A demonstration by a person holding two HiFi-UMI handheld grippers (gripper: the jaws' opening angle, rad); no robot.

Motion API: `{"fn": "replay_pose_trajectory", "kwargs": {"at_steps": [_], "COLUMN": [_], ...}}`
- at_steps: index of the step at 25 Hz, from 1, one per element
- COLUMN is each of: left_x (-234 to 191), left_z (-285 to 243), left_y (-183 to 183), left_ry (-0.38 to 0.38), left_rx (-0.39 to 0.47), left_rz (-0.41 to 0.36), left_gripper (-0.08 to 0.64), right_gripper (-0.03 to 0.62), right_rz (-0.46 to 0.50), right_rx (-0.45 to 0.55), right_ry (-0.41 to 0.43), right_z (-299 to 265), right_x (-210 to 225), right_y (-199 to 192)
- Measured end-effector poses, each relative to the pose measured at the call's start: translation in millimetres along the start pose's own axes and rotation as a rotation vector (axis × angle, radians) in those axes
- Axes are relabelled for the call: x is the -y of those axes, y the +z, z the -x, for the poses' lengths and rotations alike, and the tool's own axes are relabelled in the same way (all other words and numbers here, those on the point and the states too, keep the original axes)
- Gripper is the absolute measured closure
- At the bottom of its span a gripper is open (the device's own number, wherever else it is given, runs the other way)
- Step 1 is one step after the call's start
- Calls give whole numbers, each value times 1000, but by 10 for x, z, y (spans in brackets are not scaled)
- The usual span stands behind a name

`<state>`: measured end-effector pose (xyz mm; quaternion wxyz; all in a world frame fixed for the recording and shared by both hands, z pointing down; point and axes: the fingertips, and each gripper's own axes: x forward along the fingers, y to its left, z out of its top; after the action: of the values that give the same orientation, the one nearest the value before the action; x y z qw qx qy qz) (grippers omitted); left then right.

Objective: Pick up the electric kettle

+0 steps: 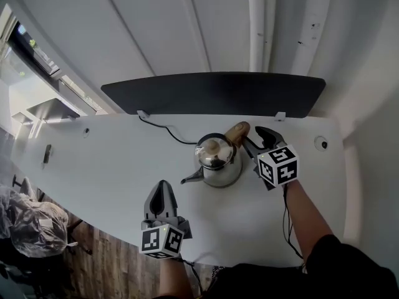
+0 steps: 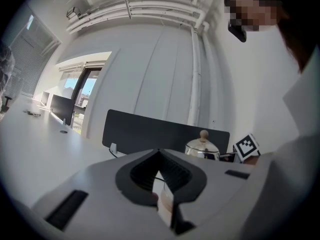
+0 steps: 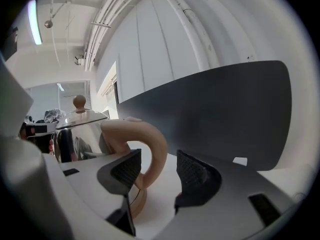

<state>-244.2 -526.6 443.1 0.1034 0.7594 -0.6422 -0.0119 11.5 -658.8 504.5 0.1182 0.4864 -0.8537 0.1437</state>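
Electric kettle (image 1: 218,161): rounded polished steel body, knobbed lid, slender spout, curved pale wooden handle (image 3: 152,146), standing mid-counter (image 1: 112,161) before a dark panel (image 1: 212,92). Right claw (image 3: 157,171), ribbed pads spread either side of the handle. Left claw (image 1: 162,189), pressed together, well apart from the kettle.

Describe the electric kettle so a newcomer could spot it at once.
On the long white table, just in front of the dark divider panel, stands the electric kettle. It is the only shiny metal vessel there, with a knobbed lid, a tan curved handle and a thin spout.
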Motion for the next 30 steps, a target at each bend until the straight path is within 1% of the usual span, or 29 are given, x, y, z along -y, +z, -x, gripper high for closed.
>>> {"fn": "replay_pose_trajectory", "kwargs": {"at_steps": [5,11,17,20,22,23,26,30], "left_x": [-48,-142,-243,-265,-280,-288,-318,-386], "left_z": [-62,-132,-178,-218,-242,-248,-252,-263], "left_y": [-46,-122,-227,-267,-289,-298,-311,-316], "left_ry": [9,6,19,16,13,15,21,25], "left_rx": [-12,-27,-47,-53,-56,-59,-65,-65], "left_rz": [4,-1,11,14,15,18,21,21], "left_gripper": [558,558,558,558,558,558,558,558], "right_gripper": [388,390,390,390,395,410,511,518], "right_rz": [11,-8,4,-6,-15,-16,-1,22], "right_rx": [3,21,-4,-19,-31,-39,-60,-76], "right_ry": [17,37,59,91,135,165,246,275], "right_z": [-236,-464,-632,-690,-722,-732,-747,-784], "right_x": [-3,20,52,57,27,-5,-122,-169], "right_y": [12,55,-6,-28,-34,-37,-36,-30]}}
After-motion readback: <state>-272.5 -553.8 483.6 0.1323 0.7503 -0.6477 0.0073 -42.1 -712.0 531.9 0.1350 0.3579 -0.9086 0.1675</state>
